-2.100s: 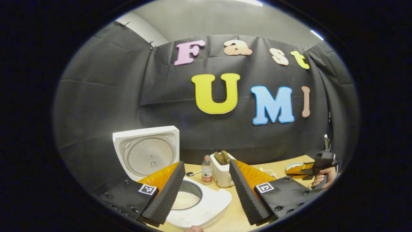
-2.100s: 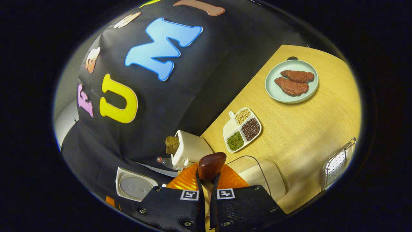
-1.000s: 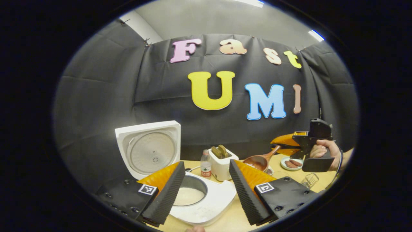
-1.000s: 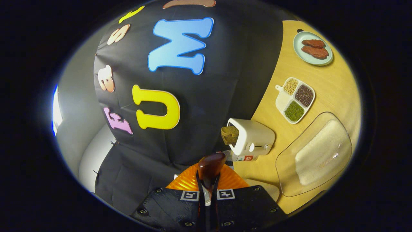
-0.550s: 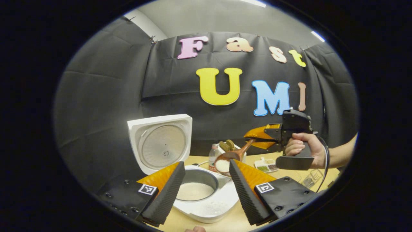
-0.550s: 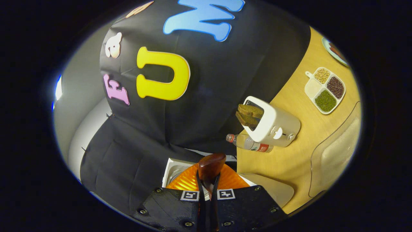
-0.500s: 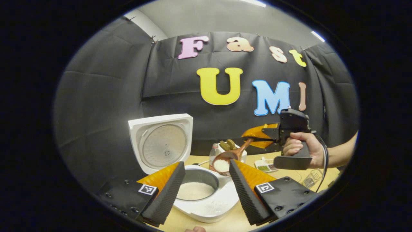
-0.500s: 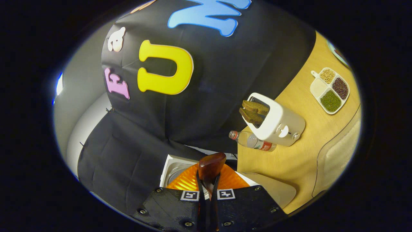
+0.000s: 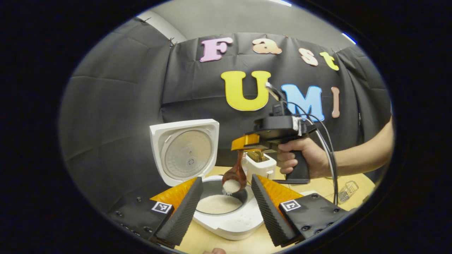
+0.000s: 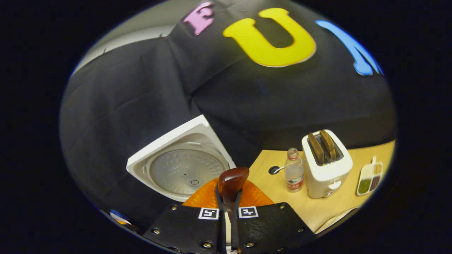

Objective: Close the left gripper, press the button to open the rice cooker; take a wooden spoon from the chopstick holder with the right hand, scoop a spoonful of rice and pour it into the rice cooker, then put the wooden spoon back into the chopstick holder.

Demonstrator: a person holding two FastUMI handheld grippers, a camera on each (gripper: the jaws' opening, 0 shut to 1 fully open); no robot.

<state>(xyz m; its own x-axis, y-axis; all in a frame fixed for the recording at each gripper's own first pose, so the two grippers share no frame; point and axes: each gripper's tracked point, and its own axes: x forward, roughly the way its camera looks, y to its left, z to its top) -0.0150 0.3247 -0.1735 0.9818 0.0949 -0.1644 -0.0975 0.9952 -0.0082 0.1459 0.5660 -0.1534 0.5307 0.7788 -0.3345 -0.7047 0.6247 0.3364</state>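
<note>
Currently the right gripper [image 9: 243, 145] sits above the rice cooker [image 9: 226, 215], held by a hand [image 9: 300, 160] coming in from the right of the left gripper view. Its fingers are clamped on the handle of the wooden spoon [image 9: 236, 174]. In the right gripper view [image 10: 229, 208] the two fingers are nearly together with the spoon's handle end [image 10: 231, 183] pinched between them and sticking out past the tips.

Spoon position: hangs below the right gripper, directly over the cooker's inner pot [image 9: 219, 204]. Long axis close to vertical, handle up in the gripper, bowl down. The bowl is tipped toward the pot with white rice [image 9: 231, 185] in it, a few grains at its lower edge just above the pot's rim.

Cooker: lid [image 9: 185, 150] open and standing upright behind the pot, inner face toward the camera. Pot already has rice in the bottom. It rests on the wooden table [image 9: 208, 243].

Left gripper [image 9: 226, 208]: spread wide, nothing between the fingers, hovering just in front of the cooker, which shows through the gap.

Behind the cooker in the right gripper view: a water bottle [image 10: 293, 174], a toaster [image 10: 326, 173] with two slices in it, a divided dish of beans [image 10: 369, 181] further right.
</note>
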